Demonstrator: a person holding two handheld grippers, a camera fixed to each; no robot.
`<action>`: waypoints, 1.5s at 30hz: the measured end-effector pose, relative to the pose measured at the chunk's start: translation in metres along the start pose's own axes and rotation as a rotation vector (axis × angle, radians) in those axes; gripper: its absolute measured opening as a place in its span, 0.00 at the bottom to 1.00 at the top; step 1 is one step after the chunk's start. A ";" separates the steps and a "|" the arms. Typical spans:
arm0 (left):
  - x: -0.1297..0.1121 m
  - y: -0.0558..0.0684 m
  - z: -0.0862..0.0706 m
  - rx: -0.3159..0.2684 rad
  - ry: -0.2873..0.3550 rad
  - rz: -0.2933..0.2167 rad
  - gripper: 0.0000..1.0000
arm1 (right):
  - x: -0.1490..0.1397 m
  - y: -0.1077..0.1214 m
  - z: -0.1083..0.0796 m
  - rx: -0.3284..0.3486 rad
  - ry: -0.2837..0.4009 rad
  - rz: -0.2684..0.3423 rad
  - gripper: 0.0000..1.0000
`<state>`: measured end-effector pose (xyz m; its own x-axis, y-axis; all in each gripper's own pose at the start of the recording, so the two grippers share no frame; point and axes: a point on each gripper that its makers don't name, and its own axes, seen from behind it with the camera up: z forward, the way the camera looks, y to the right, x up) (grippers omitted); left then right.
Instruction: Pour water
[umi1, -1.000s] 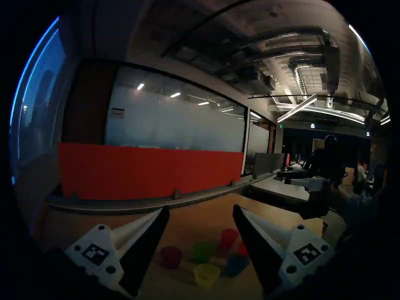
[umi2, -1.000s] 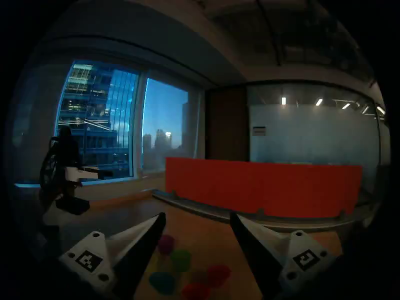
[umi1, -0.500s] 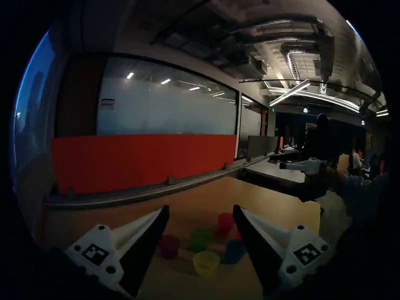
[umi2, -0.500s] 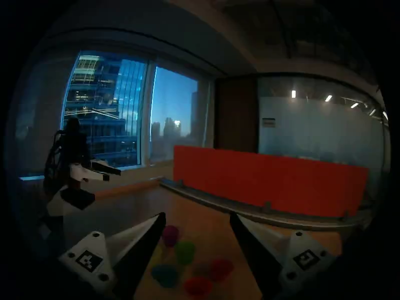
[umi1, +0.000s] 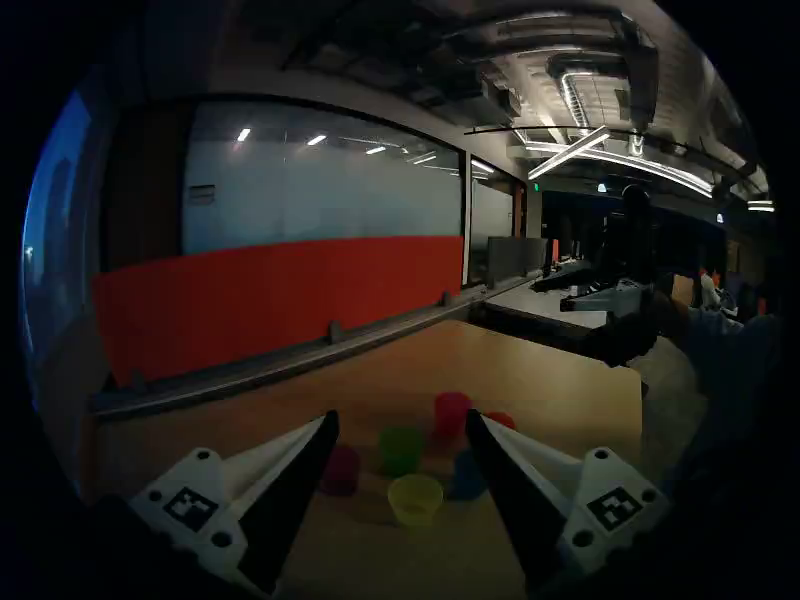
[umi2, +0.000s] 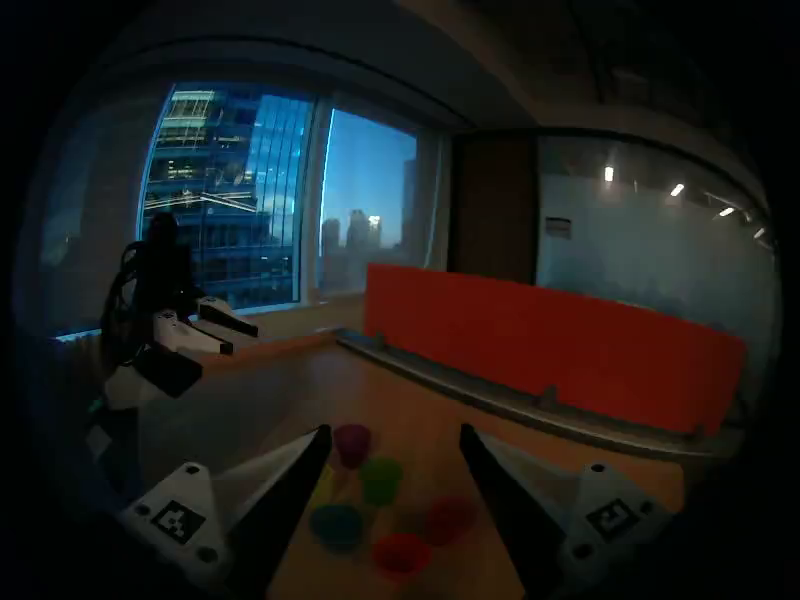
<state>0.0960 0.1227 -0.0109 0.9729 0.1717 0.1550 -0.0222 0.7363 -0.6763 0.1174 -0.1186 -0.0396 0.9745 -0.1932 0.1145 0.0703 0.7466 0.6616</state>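
- Left gripper (umi1: 400, 418): jaws wide apart, holding nothing, pointing at the green cup (umi1: 400, 448).
- Right gripper (umi2: 394, 432): also spread and empty, facing that cup.
- In the left gripper view, on the table (umi1: 560, 390): yellow cup (umi1: 415, 497) nearer than the green cup, purple cup (umi1: 340, 468) left of it, red cup (umi1: 452, 410) behind it, blue cup (umi1: 463, 473) to its right.

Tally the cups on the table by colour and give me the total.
Red cups: 2
Purple cup: 1
Green cup: 1
Yellow cup: 1
Blue cup: 1
Total: 6
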 end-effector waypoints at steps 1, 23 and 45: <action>-0.002 0.001 0.001 -0.005 -0.008 0.004 0.94 | -0.001 -0.001 0.000 0.004 -0.006 -0.004 0.99; -0.054 0.019 0.011 -0.058 -0.133 0.059 0.94 | -0.043 -0.011 -0.002 0.060 -0.119 -0.053 0.99; -0.094 0.029 0.022 -0.084 -0.214 0.074 0.94 | -0.080 -0.015 0.004 0.107 -0.183 -0.076 0.99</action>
<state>-0.0011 0.1427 -0.0290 0.8982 0.3642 0.2461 -0.0631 0.6609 -0.7478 0.0373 -0.1165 -0.0554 0.9115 -0.3661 0.1873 0.1097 0.6554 0.7473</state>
